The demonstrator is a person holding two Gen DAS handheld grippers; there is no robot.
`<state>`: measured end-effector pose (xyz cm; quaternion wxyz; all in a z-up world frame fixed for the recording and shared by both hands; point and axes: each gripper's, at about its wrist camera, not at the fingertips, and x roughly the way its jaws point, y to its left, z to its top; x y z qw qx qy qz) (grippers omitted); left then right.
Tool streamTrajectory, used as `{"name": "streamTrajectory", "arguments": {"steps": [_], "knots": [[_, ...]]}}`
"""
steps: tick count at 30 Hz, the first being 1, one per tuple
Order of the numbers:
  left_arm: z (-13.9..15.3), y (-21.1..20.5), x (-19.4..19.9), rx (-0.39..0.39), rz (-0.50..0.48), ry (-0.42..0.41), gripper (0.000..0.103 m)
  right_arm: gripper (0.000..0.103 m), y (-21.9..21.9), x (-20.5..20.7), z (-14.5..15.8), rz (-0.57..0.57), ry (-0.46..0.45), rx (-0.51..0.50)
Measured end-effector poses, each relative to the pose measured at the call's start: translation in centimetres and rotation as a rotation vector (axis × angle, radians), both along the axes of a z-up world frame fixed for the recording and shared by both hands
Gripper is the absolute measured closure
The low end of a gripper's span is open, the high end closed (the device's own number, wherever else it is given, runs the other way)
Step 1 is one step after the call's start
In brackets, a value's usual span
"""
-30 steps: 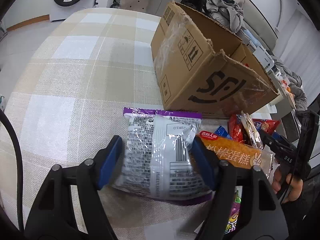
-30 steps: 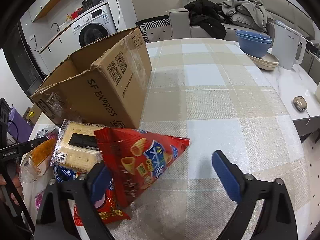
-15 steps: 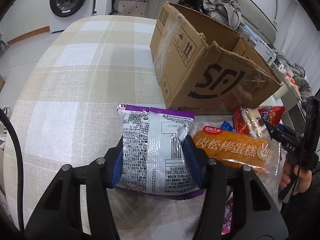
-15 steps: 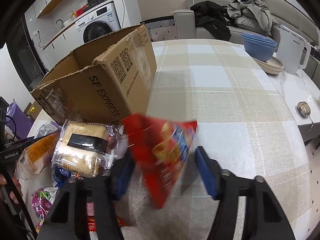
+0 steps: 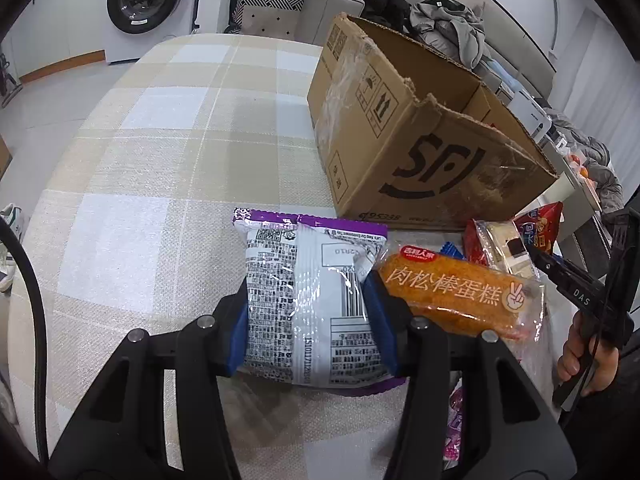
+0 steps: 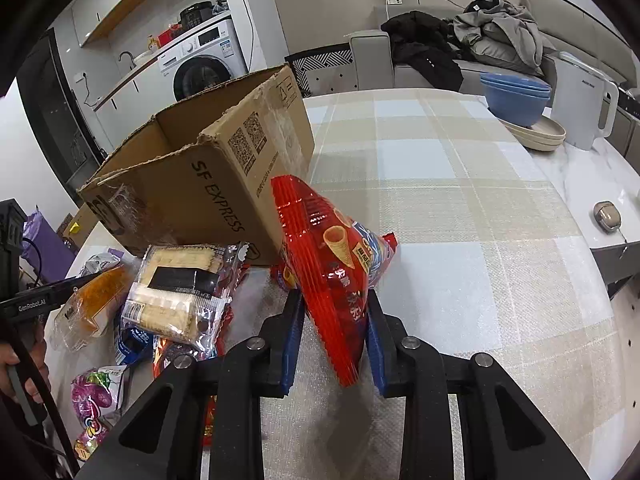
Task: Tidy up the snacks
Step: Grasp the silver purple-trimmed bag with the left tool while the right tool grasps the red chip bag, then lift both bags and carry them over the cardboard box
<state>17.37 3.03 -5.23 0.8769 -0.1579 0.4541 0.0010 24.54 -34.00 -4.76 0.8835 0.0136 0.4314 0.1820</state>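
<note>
Both grippers are clamped on snacks on the checked tablecloth (image 5: 152, 152). The left gripper (image 5: 310, 318) has just been closing and its blue pads now press the 2 sides of the white pack (image 5: 304, 300) with the purple top edge, which lies printed side up on the cloth just in front of the box (image 5: 400, 140). Beside that pack on the right, touching the gripper's right finger, lies the orange cake (image 5: 452, 292) in clear wrap

The right gripper (image 6: 334, 338) is squeezed nearly shut on the red cone bag (image 6: 332, 272), pinching it narrow at its lower part; the bag stands up on edge, tilted, its top just at the box's (image 6: 208, 184) near corner. Left of it sits the pile: a biscuit pack (image 6: 176, 292) on top, the orange cake (image 6: 92, 300) further left, a pink-and-green packet (image 6: 96, 396) nearest the table edge

The box stands open at the top. At the far right of the table are stacked blue bowls (image 6: 516, 98) on plates (image 6: 536, 132) and a white kettle (image 6: 580, 104)
</note>
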Motion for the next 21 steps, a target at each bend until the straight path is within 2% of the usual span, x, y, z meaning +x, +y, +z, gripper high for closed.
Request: {"name": "streamTrajectory", "arguments": {"steps": [9, 21], "knots": [[1.1, 0.6, -2.0, -0.007, 0.005, -0.032, 0.055, 0.075, -1.1, -1.4, 0.8, -0.009, -0.029, 0.036], [4.1, 1.0, -4.8, -0.005, 0.016, -0.092, 0.055, 0.076, -2.2, -3.4, 2.9, -0.021, -0.102, 0.076]]}}
